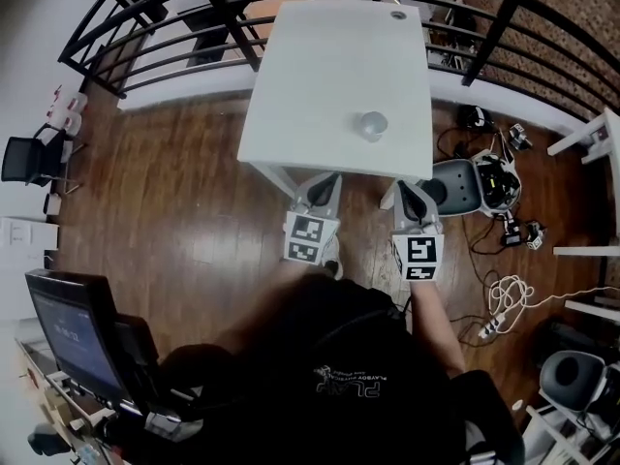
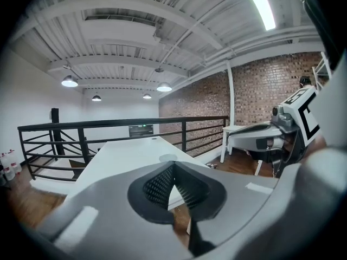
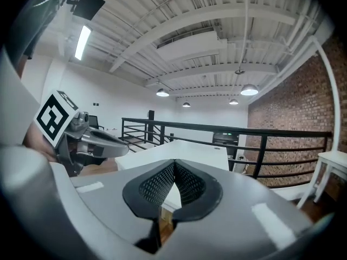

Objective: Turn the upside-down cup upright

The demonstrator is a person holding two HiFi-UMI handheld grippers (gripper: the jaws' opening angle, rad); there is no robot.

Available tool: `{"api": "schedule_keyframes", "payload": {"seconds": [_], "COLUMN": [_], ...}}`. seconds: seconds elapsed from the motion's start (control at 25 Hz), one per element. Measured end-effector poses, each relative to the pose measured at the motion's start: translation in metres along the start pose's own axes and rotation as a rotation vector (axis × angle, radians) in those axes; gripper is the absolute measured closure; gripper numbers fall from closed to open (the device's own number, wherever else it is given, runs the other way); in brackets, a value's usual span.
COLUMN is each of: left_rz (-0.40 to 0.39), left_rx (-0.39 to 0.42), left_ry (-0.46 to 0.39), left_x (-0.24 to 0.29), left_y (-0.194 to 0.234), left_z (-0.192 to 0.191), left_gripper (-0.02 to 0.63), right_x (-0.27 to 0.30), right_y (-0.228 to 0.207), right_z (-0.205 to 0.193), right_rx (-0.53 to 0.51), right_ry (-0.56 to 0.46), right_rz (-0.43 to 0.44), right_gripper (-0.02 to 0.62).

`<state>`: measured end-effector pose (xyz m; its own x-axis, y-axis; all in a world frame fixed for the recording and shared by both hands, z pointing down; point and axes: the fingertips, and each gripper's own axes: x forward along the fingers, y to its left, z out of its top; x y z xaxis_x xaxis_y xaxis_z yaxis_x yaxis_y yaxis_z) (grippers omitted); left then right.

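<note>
A small greyish cup (image 1: 373,125) stands on the white table (image 1: 329,76), near its front edge and right of centre. From above I cannot tell which end is up. Both grippers hover over the wooden floor just short of the table's near edge, well clear of the cup. My left gripper (image 1: 327,184) is shut with nothing in it, its pads meeting at the tip (image 2: 173,166). My right gripper (image 1: 411,192) is also shut and empty (image 3: 174,164). In the left gripper view the cup (image 2: 168,157) shows as a low grey shape beyond the jaws.
A black railing (image 1: 194,13) runs behind and beside the table. A grey chair (image 1: 457,184) and loose cables (image 1: 509,294) lie to the right, with a monitor (image 1: 73,332) at lower left. A small round object (image 1: 397,15) sits at the table's far end.
</note>
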<state>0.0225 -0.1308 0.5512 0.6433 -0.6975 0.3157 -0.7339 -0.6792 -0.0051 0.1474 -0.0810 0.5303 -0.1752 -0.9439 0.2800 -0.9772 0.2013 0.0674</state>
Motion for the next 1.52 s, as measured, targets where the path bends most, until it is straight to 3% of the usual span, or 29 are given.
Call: {"api": "schedule_keyframes", "payload": {"seconds": [0.4,0.68,0.92,1.24,1.52], "left_rz": [0.069,0.080,0.056,0.056,0.044], "left_rx": [-0.078,-0.063,-0.043,-0.044,-0.065], "left_ry": [-0.031,-0.010,0.004,-0.030,-0.039], "left_x": [-0.079,-0.110,-0.121,-0.123,-0.139], "left_y": [-0.052,-0.076,-0.078,-0.065,-0.046], "left_z": [-0.004,-0.016,-0.016,-0.015,-0.019], "left_gripper": [0.607,0.608,0.608,0.607,0.608], "right_x": [-0.077,-0.113,-0.123,-0.127,-0.122], "right_y": [0.030,0.055,0.056,0.061,0.088], "right_z": [-0.022,-0.037,-0.040,-0.025,-0.017], "right_rx": [0.019,0.089,0.138,0.037,0.032], "right_ry": [-0.009,0.001,0.007,-0.020,-0.044], "right_rz": [0.059,0.110,0.059,0.013,-0.012], "right_gripper": [0.581,0.581,0.581,0.581,0.581]}}
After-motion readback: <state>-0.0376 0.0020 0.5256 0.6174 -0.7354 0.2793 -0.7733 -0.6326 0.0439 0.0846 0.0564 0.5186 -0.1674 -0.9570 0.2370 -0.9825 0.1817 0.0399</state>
